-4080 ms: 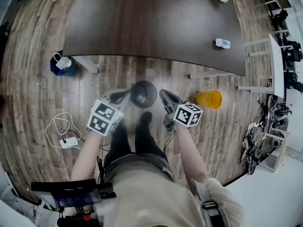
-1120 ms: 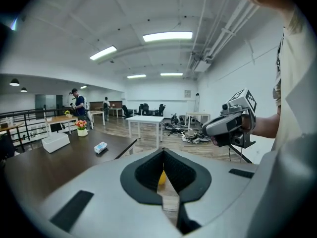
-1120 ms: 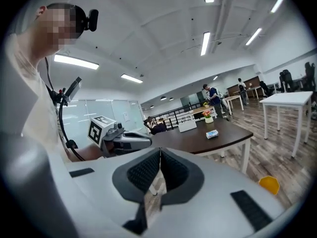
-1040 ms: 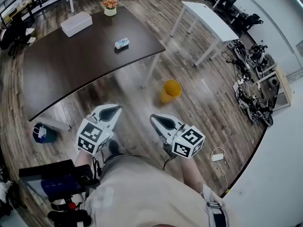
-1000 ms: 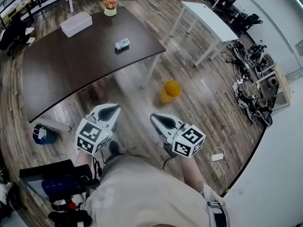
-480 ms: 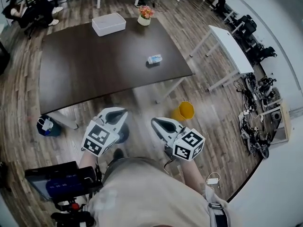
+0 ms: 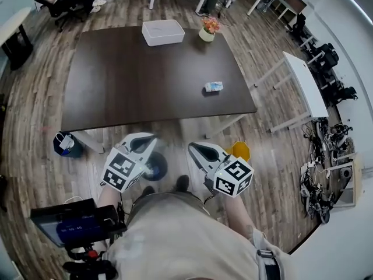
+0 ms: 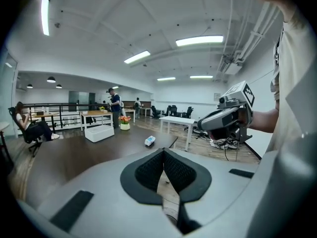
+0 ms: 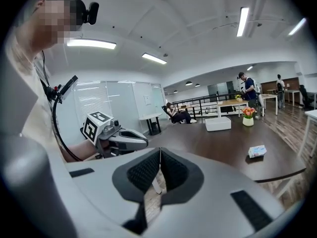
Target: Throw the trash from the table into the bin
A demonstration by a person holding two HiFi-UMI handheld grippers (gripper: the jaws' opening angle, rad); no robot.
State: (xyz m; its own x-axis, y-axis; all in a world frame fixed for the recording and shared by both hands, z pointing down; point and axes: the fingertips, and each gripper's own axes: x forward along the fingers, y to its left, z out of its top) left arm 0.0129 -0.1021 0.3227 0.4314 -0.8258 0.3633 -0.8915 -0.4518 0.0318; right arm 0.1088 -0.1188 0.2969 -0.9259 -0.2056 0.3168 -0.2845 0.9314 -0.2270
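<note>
Overhead, left gripper (image 7: 147,140) and right gripper (image 7: 196,149) sit low before me; the packet (image 7: 214,87) lies on the table (image 7: 116,80), well ahead of both tips, and the yellow bin (image 7: 240,150) is just beside the right one; left view: jaws pressed together on nothing, packet (image 8: 150,141) ahead, slightly left of the tips; right view: jaws likewise closed and empty, packet (image 9: 257,151) far right; I'd open the right jaws early and square them across the packet's short side.
</note>
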